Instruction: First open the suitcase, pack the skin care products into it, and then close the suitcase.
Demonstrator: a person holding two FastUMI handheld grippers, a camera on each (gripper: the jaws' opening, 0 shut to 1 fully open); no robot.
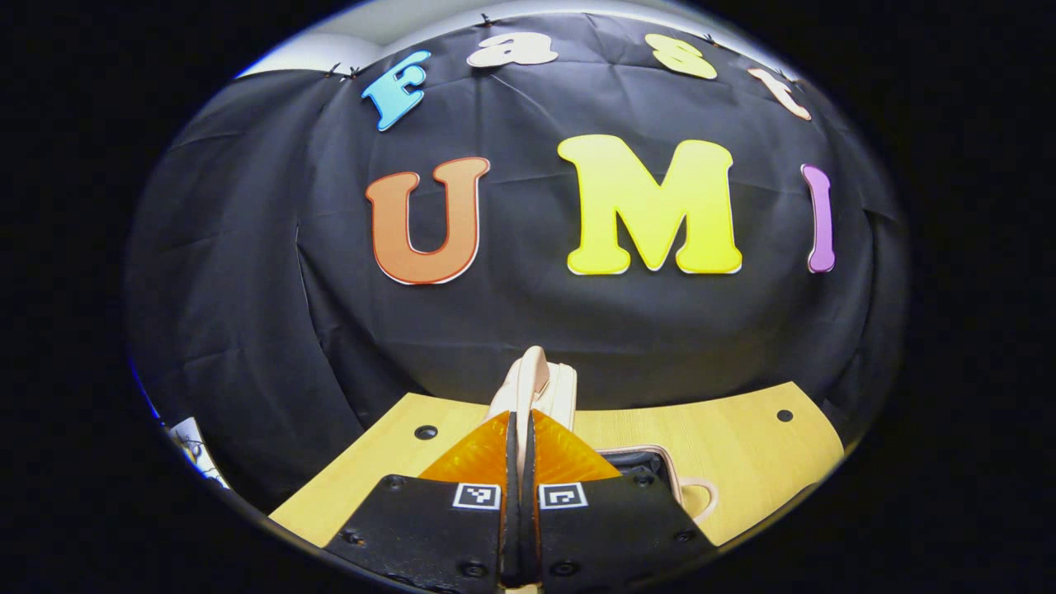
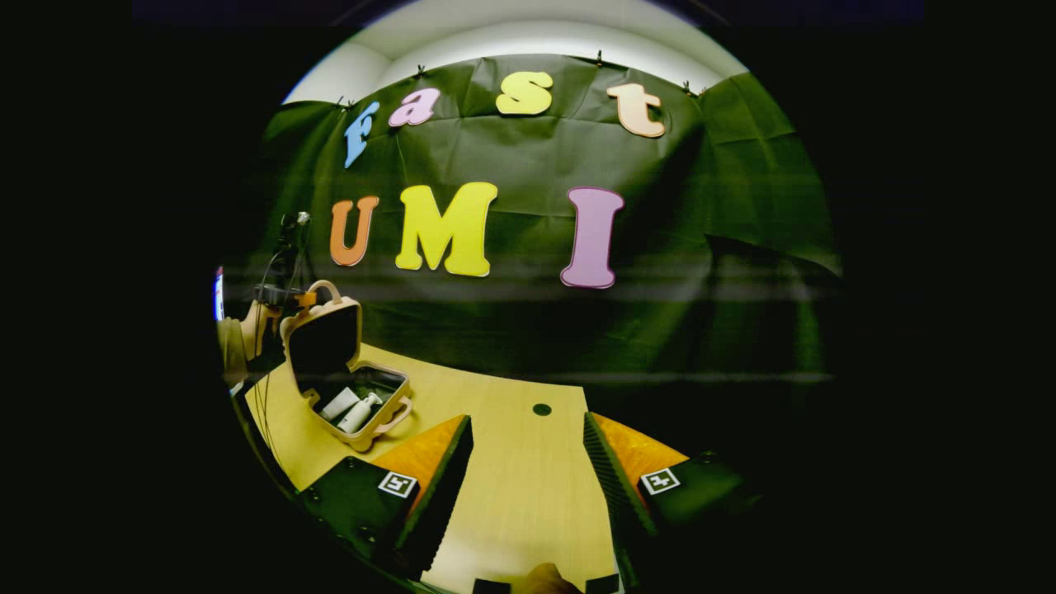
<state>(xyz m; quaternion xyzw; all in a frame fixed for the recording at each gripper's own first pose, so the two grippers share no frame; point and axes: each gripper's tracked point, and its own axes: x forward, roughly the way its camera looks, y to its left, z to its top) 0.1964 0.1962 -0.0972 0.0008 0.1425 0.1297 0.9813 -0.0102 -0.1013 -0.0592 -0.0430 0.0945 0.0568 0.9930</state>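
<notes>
Nearest the lens at the bottom of the left gripper view, the left gripper [image 1: 520, 437] is clenched on the raised lid [image 1: 536, 384] of the suitcase [image 2: 351, 388], both fingers pinching its thin edge just below the lid's handle. In the right gripper view the right gripper [image 2: 528, 450] hangs released, fingers spread wide over bare wood, well apart from the case at left of centre. There the case stands open with two skin care products [image 2: 351, 410] lying in its tray, so closing appears to be the step in hand. The shell looks stiff, smooth and light; the hinged lid should swing freely, and the rim is a fair hold, though likely slippery. The pale wooden table [image 2: 511, 462] has round holes; the room is dim.
</notes>
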